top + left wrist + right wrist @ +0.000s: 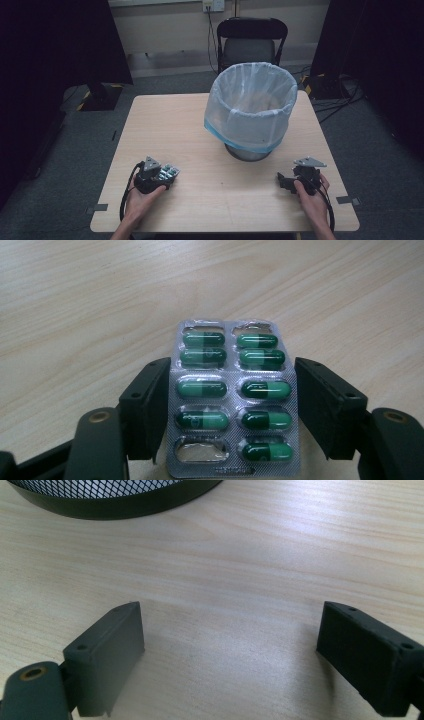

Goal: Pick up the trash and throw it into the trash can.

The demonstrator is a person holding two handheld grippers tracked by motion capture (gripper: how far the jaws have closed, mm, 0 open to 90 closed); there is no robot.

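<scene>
A silver blister pack (234, 400) of green capsules sits between the jaws of my left gripper (232, 375), and both jaws press on its long edges. One pocket at its near left corner is burst and empty. In the high view the blister pack (171, 173) sticks out of my left gripper (167, 175) at the table's near left. My right gripper (284, 181) rests at the near right, and in its own view my right gripper (230, 630) stands wide open over bare wood.
A mesh waste bin (250, 107) lined with a translucent blue bag stands at the middle right of the wooden table (200, 130). The bin's dark base (115, 502) lies just beyond my right jaws. A black chair (251, 45) stands behind the table.
</scene>
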